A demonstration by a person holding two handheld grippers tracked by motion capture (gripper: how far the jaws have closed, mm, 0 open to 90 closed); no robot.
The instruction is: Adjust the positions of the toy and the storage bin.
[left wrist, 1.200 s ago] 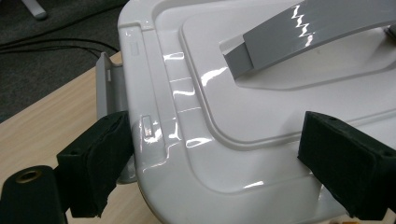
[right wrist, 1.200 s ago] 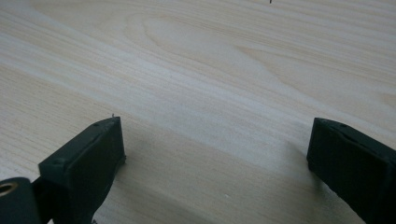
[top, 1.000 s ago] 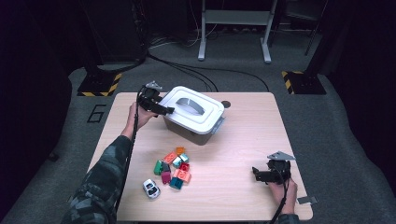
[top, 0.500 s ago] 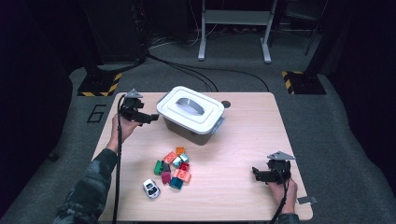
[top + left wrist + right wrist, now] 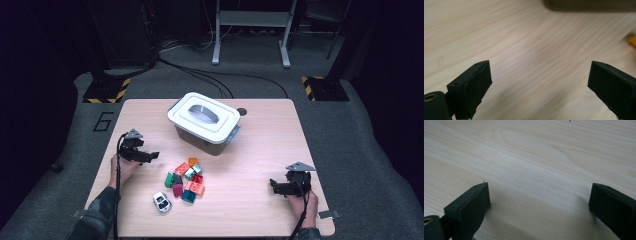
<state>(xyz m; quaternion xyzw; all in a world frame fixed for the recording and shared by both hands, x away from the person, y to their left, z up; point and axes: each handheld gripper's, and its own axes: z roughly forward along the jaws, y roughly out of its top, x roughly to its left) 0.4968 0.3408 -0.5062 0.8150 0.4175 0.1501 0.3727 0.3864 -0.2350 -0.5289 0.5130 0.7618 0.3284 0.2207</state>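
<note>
My left gripper (image 5: 153,156) hovers low over the table's left side, left of a pile of several coloured bricks (image 5: 186,179). In the left gripper view its jaws (image 5: 539,75) stand wide apart over bare wood; they have just been closing slightly, with nothing between them. The grey tub's base (image 5: 589,5) and an orange brick's edge (image 5: 633,41) show beyond them. My right gripper (image 5: 273,185) rests low at the front right, open, with bare wood between its jaws (image 5: 539,197). The grey tub with its white lid (image 5: 204,116) stands at the back middle, lid on.
A small white toy car (image 5: 161,201) lies in front of the brick pile. The wooden table (image 5: 260,145) has open wood between the pile and my right gripper. A dark round hole (image 5: 242,111) sits behind the tub.
My left gripper has come away from the tub's left corner, moving toward the person and down to the table's left side. The right gripper has stayed put.
</note>
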